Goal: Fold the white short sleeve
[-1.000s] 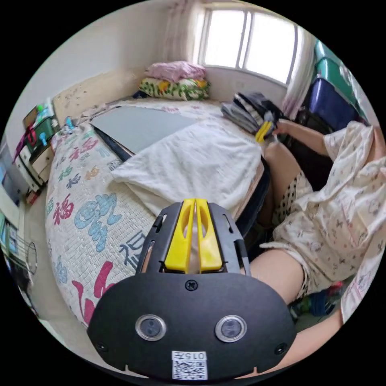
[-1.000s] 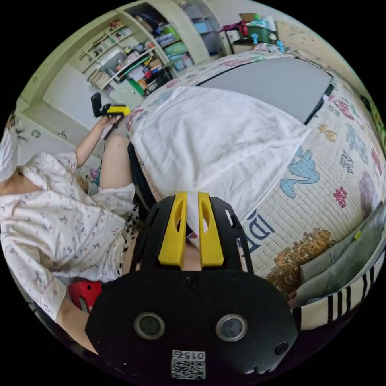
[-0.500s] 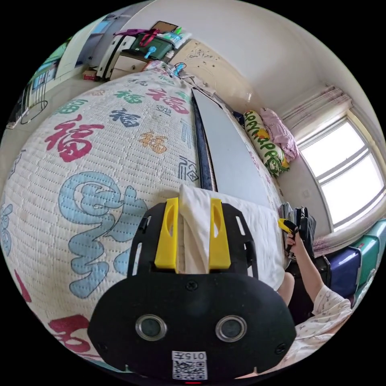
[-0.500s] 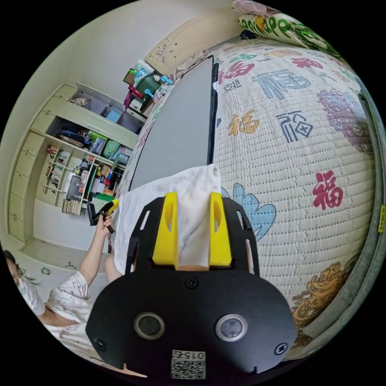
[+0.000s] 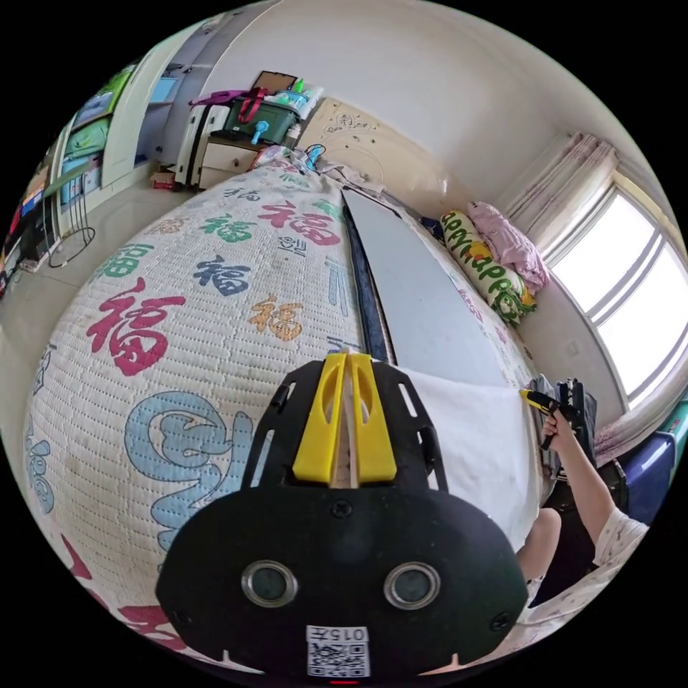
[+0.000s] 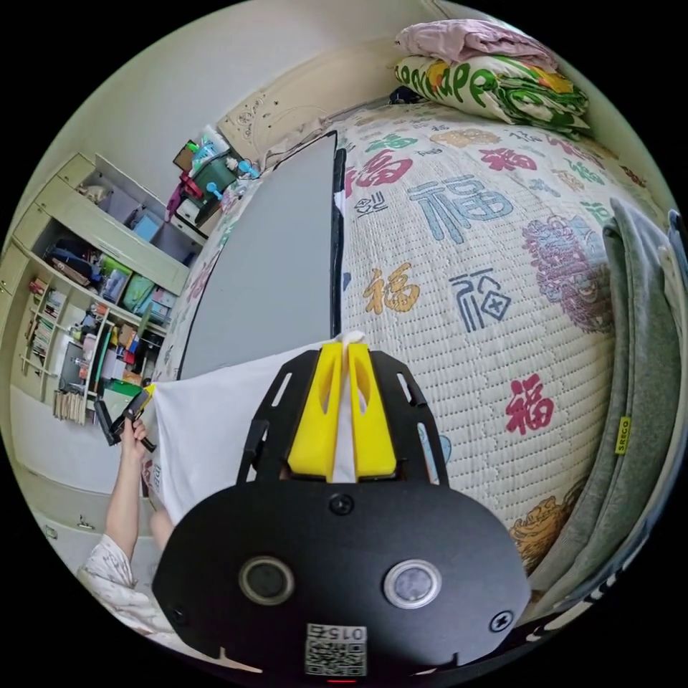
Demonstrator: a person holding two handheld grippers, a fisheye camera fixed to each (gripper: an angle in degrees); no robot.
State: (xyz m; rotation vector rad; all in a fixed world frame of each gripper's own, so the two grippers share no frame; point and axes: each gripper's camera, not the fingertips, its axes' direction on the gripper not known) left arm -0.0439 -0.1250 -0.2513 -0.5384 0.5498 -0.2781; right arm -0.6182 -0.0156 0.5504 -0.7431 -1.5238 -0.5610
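Note:
The white short sleeve (image 5: 466,437) lies spread on the patterned bed quilt (image 5: 215,301), its far part over a grey board (image 5: 423,301). In the left gripper view, my left gripper (image 5: 347,356) is shut on one corner of it, a thin strip of cloth showing between the yellow jaws. My right gripper (image 6: 347,345) is shut on the opposite corner, white fabric (image 6: 208,430) stretching away to the left. Each view catches the other gripper at the shirt's far edge: the right gripper (image 5: 541,401) and the left gripper (image 6: 129,416), each held in a hand.
Folded bedding (image 6: 487,79) is stacked at the head of the bed near the window (image 5: 631,287). A grey garment (image 6: 645,344) lies at the quilt's edge. Open shelves (image 6: 93,287) stand beyond the bed. The person's arm (image 5: 580,473) and knee are beside the mattress.
Half a second ago both pairs of jaws stood open around the shirt's corners; now both have shut on the cloth. Both cameras have shifted slightly.

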